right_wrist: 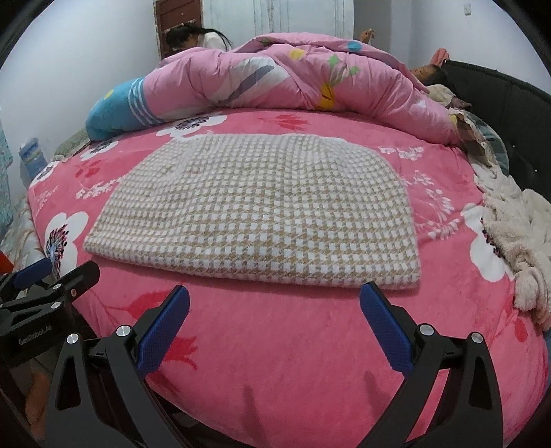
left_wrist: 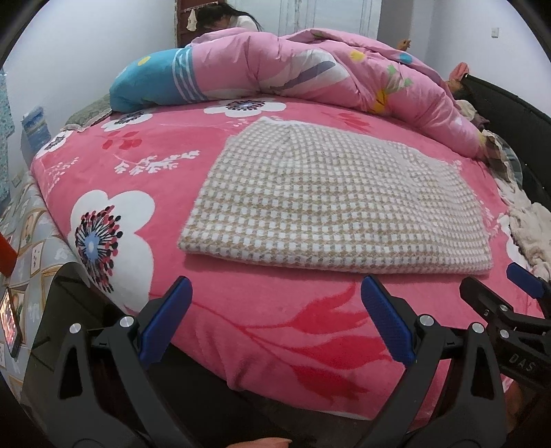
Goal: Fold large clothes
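Observation:
A beige-and-white houndstooth garment [left_wrist: 320, 203] [right_wrist: 261, 210] lies folded into a flat rectangle on the pink floral bed cover [left_wrist: 275, 327] [right_wrist: 292, 344]. My left gripper [left_wrist: 275, 296] hovers open just short of the garment's near edge, nothing between its blue pads. My right gripper [right_wrist: 275, 296] is also open and empty, in front of the garment's near right corner. Each gripper shows at the edge of the other's view, the right gripper [left_wrist: 499, 293] and the left gripper [right_wrist: 58, 272].
A bunched pink quilt [left_wrist: 310, 69] [right_wrist: 292, 72] lies across the far side of the bed. A cream fleecy cloth [right_wrist: 516, 241] sits at the right edge by the dark headboard [right_wrist: 509, 113]. A person [left_wrist: 224, 17] sits behind the quilt. A phone [left_wrist: 10, 324] glows lower left.

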Available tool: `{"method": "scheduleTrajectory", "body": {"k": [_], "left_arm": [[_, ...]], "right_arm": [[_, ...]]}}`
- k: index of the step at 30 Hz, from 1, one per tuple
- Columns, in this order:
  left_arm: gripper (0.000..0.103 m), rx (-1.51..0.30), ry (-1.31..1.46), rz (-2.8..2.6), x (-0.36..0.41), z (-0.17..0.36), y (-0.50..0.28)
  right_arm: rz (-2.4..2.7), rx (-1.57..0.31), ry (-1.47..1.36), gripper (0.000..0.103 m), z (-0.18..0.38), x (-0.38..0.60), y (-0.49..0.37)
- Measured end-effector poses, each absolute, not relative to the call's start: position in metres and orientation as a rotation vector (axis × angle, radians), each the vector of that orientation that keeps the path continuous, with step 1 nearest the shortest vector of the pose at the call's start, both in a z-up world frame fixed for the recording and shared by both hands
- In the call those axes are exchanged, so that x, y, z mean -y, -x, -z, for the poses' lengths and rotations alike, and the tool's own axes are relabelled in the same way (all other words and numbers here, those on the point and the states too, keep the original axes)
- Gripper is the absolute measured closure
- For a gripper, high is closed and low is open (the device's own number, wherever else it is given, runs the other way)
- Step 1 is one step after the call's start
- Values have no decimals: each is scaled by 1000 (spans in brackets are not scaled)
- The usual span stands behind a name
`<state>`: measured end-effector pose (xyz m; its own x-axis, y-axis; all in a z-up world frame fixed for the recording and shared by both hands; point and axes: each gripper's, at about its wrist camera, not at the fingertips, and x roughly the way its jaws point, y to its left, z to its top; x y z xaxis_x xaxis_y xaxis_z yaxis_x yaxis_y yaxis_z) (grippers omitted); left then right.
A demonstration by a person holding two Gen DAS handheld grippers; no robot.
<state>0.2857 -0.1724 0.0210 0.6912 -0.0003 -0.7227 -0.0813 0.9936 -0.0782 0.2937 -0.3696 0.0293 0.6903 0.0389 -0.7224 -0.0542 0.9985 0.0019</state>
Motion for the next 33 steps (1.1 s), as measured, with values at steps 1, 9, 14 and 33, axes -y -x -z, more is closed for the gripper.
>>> {"method": "scheduleTrajectory", "body": {"k": [1,9,14,33], "left_arm": [[8,-806,106,-44,173,-21,-285],[8,-811,97,-33,177,-20,-285],[8,-817,91,-25,180,-18,-285],[8,-833,79,-9,182,-11,-288]], "right_arm": [[-51,-807,19,7,-29,370,-294],[-50,-808,23,7,-30,372,-294],[-50,-809,27,7,-29,372,-293],[-53,-826,44,7,-24,372,-294]]}}
